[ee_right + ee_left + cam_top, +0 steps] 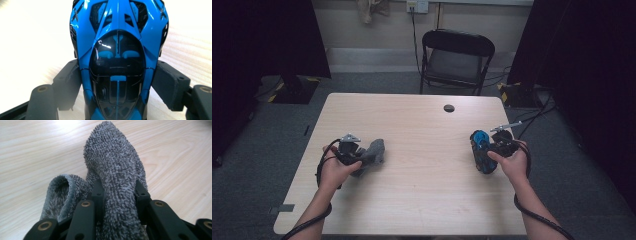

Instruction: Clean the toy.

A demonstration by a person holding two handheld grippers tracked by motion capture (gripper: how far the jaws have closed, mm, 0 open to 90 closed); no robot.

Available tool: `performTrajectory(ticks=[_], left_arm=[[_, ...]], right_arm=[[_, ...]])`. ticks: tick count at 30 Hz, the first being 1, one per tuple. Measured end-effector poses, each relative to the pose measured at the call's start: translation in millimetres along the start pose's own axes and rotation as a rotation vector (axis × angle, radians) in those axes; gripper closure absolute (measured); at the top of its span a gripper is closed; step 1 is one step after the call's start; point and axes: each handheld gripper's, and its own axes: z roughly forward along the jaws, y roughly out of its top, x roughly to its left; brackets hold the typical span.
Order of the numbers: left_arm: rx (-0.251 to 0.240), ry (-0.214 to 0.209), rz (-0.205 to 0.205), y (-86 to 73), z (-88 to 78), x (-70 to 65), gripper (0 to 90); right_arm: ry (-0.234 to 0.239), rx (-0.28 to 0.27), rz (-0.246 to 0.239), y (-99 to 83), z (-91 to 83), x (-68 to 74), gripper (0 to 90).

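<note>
A fuzzy grey sock (112,165) is pinched between the black jaws of my left gripper (117,192); its cuff (60,192) droops to the left and its toe reaches forward over the wooden table. From above, the sock (374,150) sticks out to the right of the left gripper (362,157), near the table's left side. My right gripper (117,80) is shut on a glossy blue and black toy car (117,50), jaws pressing both of its flanks. In the high view the toy car (482,150) is held near the table's right side by the right gripper (492,150).
The light wooden table (422,180) has a round cable hole (449,108) near its far edge. A black folding chair (455,60) stands behind the table. Dark curtains hang at both sides, and cables lie on the grey floor at the right.
</note>
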Motion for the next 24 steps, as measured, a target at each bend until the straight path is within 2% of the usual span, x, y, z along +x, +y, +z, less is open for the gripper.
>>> performTrajectory(ticks=[8,18,24], left_arm=[[-0.022,0.057,0.006,-2.8,-1.3,8.0,69.2],[-0.028,0.055,-0.014,-5.5,3.7,14.0,68.9],[-0.038,0.063,-0.010,-5.6,5.7,16.9,67.7]], right_arm=[[-0.033,0.042,-0.005,4.5,8.8,-3.4,27.4],[-0.090,0.125,-0.006,7.4,33.1,-10.2,27.2],[-0.093,0.117,0.016,2.4,43.7,-15.2,27.2]])
